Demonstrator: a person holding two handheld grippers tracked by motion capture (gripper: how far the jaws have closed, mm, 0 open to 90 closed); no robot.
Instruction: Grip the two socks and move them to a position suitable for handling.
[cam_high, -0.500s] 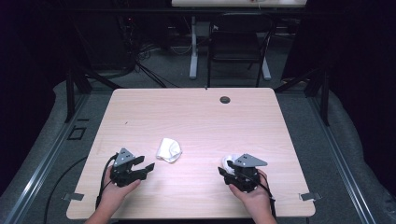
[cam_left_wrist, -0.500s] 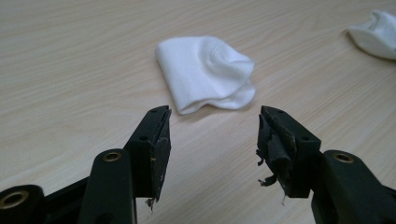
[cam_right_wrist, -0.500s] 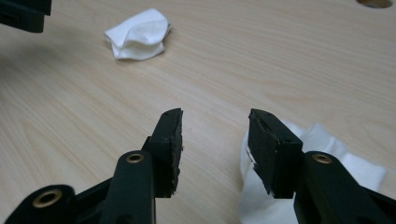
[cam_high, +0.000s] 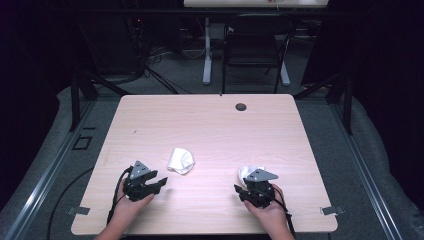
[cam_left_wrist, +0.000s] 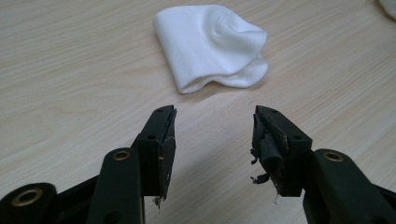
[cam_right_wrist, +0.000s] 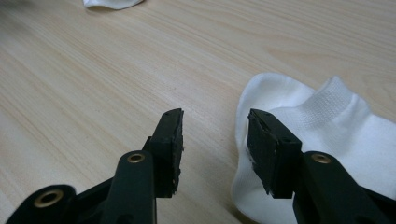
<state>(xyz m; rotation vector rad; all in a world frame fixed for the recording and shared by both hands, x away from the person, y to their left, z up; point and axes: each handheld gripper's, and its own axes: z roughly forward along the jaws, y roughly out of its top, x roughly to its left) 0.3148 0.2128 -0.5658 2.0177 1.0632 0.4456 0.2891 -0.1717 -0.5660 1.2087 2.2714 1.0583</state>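
- The left gripper stood with its jaws spread wide and nothing between them, low over the table.
- The folded white sock lay just ahead of it and slightly to its right, apart from the jaw tips.
- The right gripper was likewise open and empty; the second sock lay against its right jaw, cuff farthest away.
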